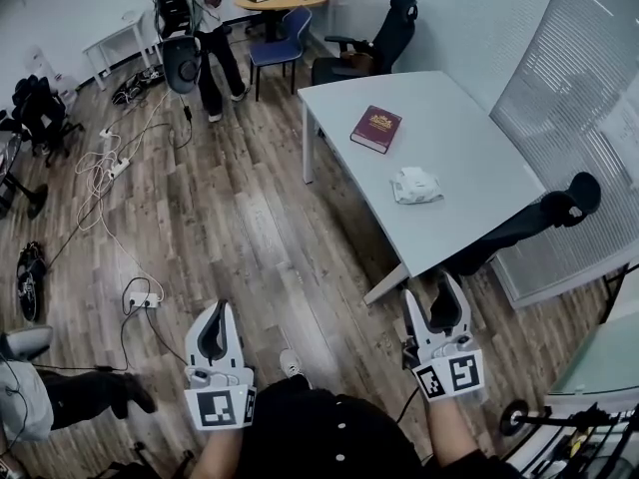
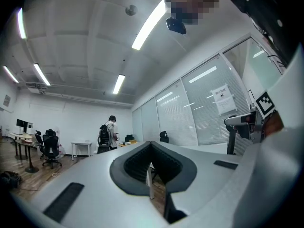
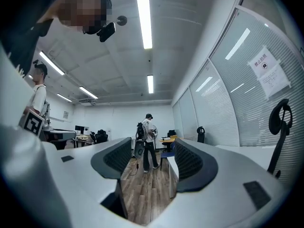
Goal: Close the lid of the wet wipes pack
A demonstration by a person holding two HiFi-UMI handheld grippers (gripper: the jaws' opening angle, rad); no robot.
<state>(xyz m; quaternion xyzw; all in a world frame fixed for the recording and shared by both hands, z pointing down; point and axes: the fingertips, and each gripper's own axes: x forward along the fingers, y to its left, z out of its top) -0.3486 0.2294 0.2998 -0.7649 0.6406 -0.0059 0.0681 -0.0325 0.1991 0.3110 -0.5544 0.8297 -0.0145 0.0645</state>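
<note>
The wet wipes pack (image 1: 415, 185) lies on the table (image 1: 479, 138) near a red book (image 1: 376, 129), with a black chair (image 1: 529, 223) before it. The left gripper (image 1: 222, 308) has its jaws together and the right gripper (image 1: 435, 293) has them apart, both empty.

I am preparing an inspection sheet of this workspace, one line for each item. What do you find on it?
Surface: white table, mostly bare.
Job's things: wet wipes pack lies on the table; lid state too small to tell.
Clutter: dark red book on the table, apart from the pack.
Grippers: left gripper shut, empty; right gripper open, empty; both over the floor, short of the table.
Cables: loose cables and a power strip on the wood floor.
Surroundings: office chair beside the table, person standing far off, blinds.
</note>
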